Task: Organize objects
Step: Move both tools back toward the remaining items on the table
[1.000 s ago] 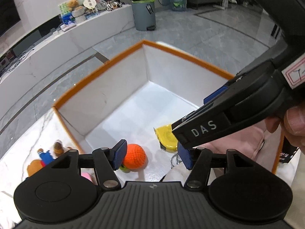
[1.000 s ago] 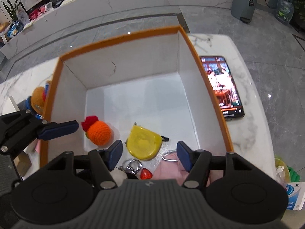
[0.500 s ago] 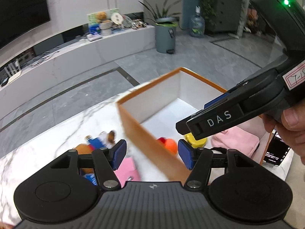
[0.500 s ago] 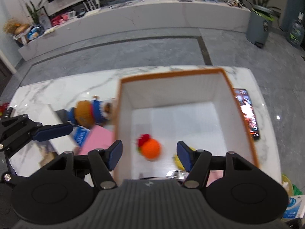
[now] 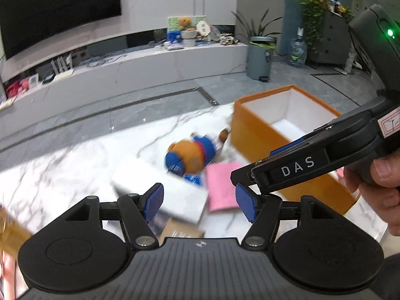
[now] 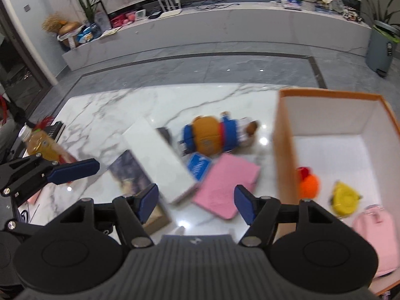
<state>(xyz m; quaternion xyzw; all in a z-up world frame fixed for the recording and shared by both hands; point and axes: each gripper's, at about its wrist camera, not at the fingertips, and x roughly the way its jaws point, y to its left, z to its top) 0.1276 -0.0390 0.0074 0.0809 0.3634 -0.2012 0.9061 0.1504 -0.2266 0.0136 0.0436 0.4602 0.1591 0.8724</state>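
An orange box (image 6: 283,135) with white inside stands at the right of the marble table and holds an orange knitted ball (image 6: 309,186), a yellow tape measure (image 6: 345,198) and a pink pouch (image 6: 377,235). The box also shows in the left wrist view (image 5: 252,135). A plush bear in blue (image 6: 215,136) (image 5: 190,155) lies left of it. A pink notebook (image 6: 226,187) (image 5: 223,187), a small blue card (image 6: 198,166) and a white flat box (image 6: 160,160) (image 5: 162,192) lie nearer. My right gripper (image 6: 196,203) and my left gripper (image 5: 198,205) are open and empty above these.
A bottle of yellow drink (image 6: 41,143) lies at the table's left edge by a dark object. A dark book (image 6: 132,172) lies under the white box. Beyond the table are a grey floor, a long white counter (image 6: 225,27) and a grey bin (image 5: 260,58).
Both grippers have pulled back and swung left, from over the orange box's inside to over the loose items on the table. Both stay open and empty.
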